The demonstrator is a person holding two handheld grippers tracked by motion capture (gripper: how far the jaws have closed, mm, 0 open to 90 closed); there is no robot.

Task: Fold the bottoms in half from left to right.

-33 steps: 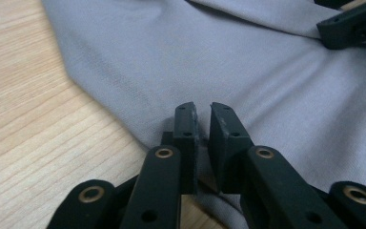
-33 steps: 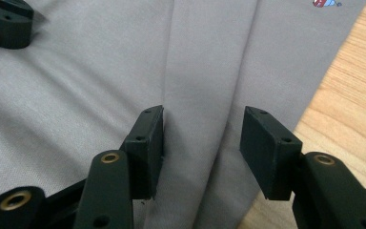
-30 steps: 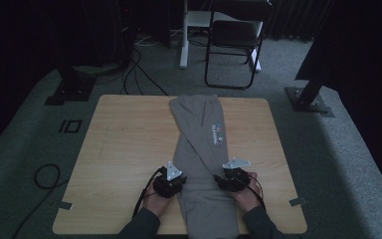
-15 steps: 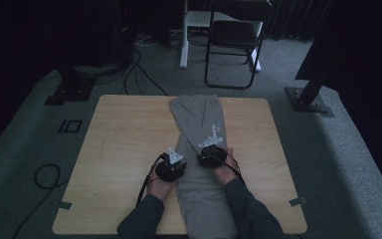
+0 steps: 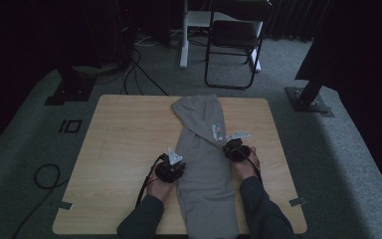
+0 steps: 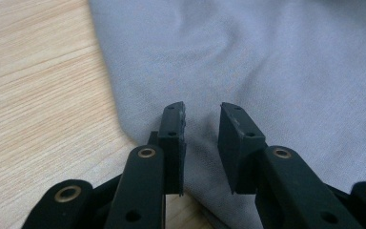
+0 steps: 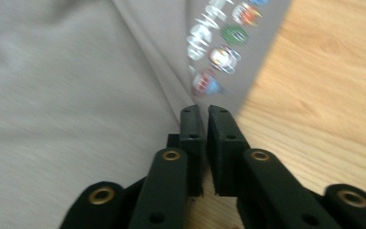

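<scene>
On the worktop (image 5: 129, 149), grey trousers (image 5: 204, 164) are lying lengthwise down the middle, waistband at the far end, legs running toward the person and over the near edge, with a small print (image 5: 217, 130) near the right edge. At the left edge of the cloth the left gripper (image 6: 202, 119) is resting with its fingers (image 6: 174, 138) partly apart, a narrow gap between them over the fabric, gripping nothing. To do this step well, it should be pressing down so the fingers are catching every layer at the edge, not just the top one. Over at the right edge, just below the print, the right gripper (image 7: 205, 117) has just been closing; its fingers (image 7: 224, 138) are now nearly together, and whether a fold of cloth is pinched I cannot tell, since the view is blurred. Both grips should probably be sitting level with each other before lifting, so the fold is coming out straight.
</scene>
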